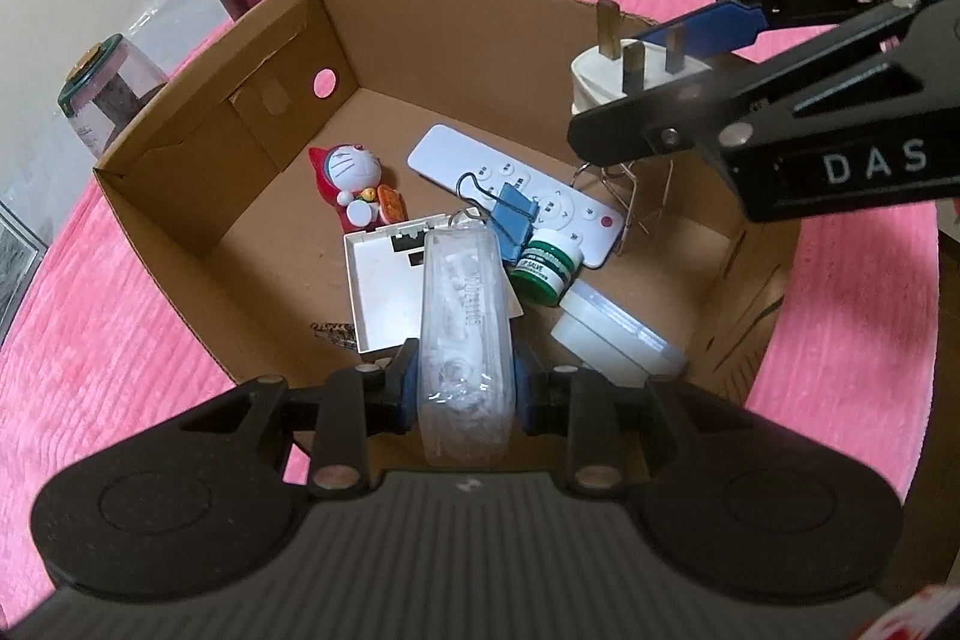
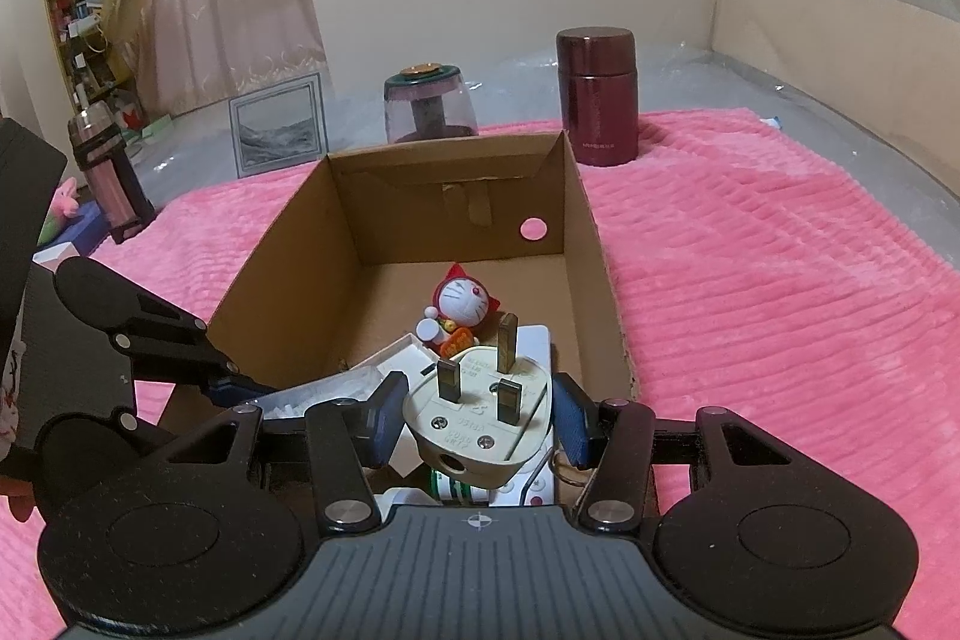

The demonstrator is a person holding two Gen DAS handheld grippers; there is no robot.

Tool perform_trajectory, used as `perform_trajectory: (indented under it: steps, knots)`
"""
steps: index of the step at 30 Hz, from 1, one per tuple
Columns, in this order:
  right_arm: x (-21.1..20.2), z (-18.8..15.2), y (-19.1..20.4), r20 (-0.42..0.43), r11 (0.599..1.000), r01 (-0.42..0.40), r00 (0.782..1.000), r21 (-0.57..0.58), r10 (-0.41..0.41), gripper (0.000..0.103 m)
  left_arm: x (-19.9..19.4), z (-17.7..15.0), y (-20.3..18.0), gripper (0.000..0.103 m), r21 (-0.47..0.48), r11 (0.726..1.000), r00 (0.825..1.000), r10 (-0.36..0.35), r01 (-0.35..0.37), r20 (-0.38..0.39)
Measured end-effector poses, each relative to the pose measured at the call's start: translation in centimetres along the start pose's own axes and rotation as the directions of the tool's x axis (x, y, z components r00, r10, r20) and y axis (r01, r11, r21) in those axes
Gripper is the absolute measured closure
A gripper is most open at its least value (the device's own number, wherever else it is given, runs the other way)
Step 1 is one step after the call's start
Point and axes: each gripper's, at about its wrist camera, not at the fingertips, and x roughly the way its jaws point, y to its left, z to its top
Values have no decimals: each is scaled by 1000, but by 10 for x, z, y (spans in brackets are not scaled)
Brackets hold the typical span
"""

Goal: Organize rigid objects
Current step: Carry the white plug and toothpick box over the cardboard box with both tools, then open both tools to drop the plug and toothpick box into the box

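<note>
So both tongs are loaded right over the cardboard box (image 1: pixel 198 196). The left tongs (image 1: pixel 462 388) are clamped on a clear plastic case (image 1: pixel 462 316) with something white inside, pointing steeply down into the box. The right tongs (image 2: pixel 477 412) are pinched around a white three-pin plug (image 2: pixel 480 400), prongs up, hanging above the near end of the box.

What I'd worry about: right under the left tongs it's already crowded. There's a white flat box (image 1: pixel 384 286), a blue binder clip (image 1: pixel 510 220), a green jar (image 1: pixel 549 268), a white remote (image 1: pixel 510 190) and a clear lidded tub (image 1: pixel 618 334) all piled together. Drop the case there and it probably lands on the heap and tips or slides, maybe knocking the jar over. The plug looks held by its rounded sides, so it could twist out early. And the two tongs are close together, so they could bump each other if both go down at once. The far end of the box, beyond the Doraemon figure (image 1: pixel 351 178), looks like the safer spot.

Readable stuff: the jar's label says "SALVE", the right tongs' body shows "DAS" in the left view. The case has printed lettering I can't make out, and the plug face and maroon flask (image 2: pixel 597 94) have small text that's too tiny to read.
</note>
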Motion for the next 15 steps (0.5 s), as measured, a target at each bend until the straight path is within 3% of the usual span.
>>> perform_trajectory:
  steps: [15]
  knots:
    - [0, 0, 0, -5, 1000, 5, 1000, -1, -5, 55, -6, -3, 5, 76, -41, 999, 998, -5, 7, 60]
